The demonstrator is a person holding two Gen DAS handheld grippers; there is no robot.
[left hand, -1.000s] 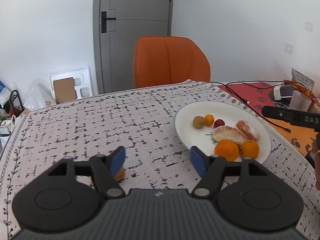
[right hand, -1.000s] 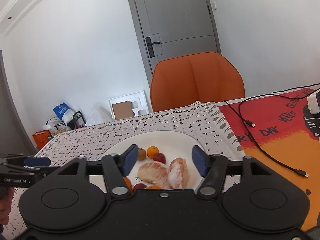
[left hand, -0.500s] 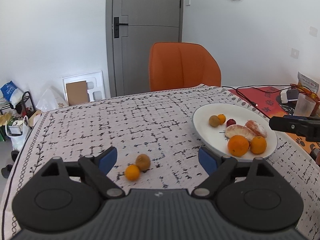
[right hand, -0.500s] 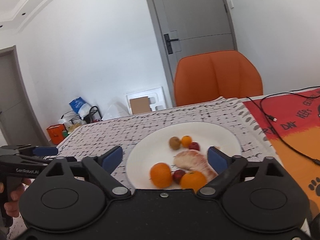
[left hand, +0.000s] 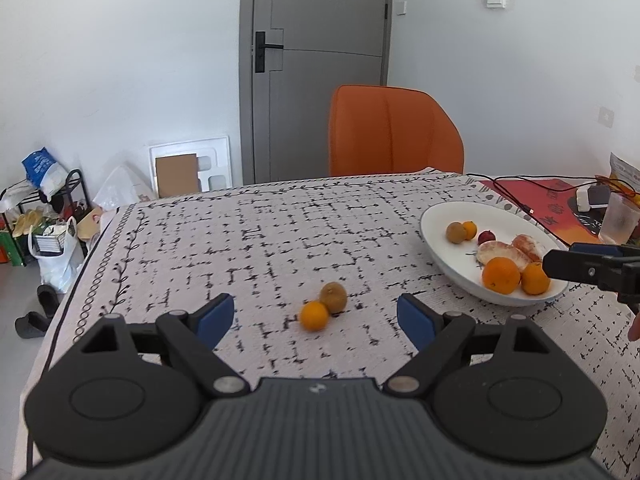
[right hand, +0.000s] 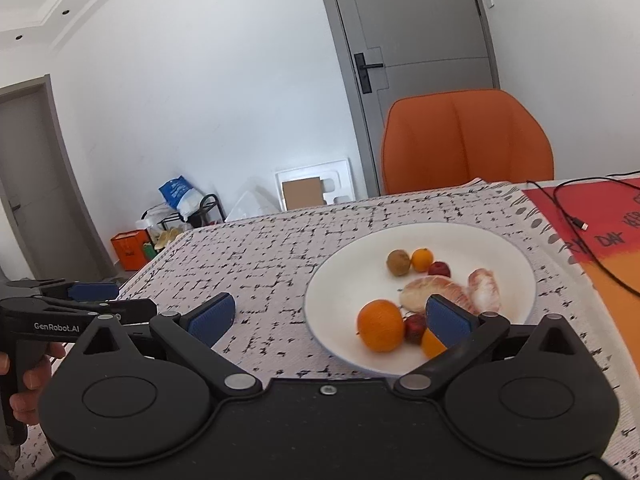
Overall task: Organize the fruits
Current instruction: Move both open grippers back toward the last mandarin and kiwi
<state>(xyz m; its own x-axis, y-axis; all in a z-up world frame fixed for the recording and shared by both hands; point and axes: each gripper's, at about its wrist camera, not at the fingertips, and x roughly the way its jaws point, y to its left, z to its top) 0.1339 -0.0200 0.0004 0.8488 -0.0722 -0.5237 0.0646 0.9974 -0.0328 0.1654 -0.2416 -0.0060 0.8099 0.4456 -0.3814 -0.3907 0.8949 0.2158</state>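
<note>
Both grippers' fingers stand wide apart, empty; the right gripper (right hand: 330, 320) has just been opening further. A small orange (left hand: 315, 315) touches a kiwi (left hand: 333, 297) on the bench (left hand: 260, 240) (ahead of the left gripper (left hand: 316, 322)); other fruits lie on the white plate (right hand: 344, 276).

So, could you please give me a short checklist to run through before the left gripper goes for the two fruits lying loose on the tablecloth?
1. Left gripper empty, jaws apart: ok; they have just been opening, nothing between them.
2. Small round orange fruit and brown kiwi-like fruit in view on the black-and-white patterned tablecloth: ok.
3. The two fruits separated enough for a single pick: not ok, they touch.
4. Bare space left on the white oval plate: ok, its left part is free.
5. Right gripper empty: ok; its jaws have just been opening, nothing gripped.
6. Right gripper clear of the plate: not ok, it hangs over the near rim.
</note>
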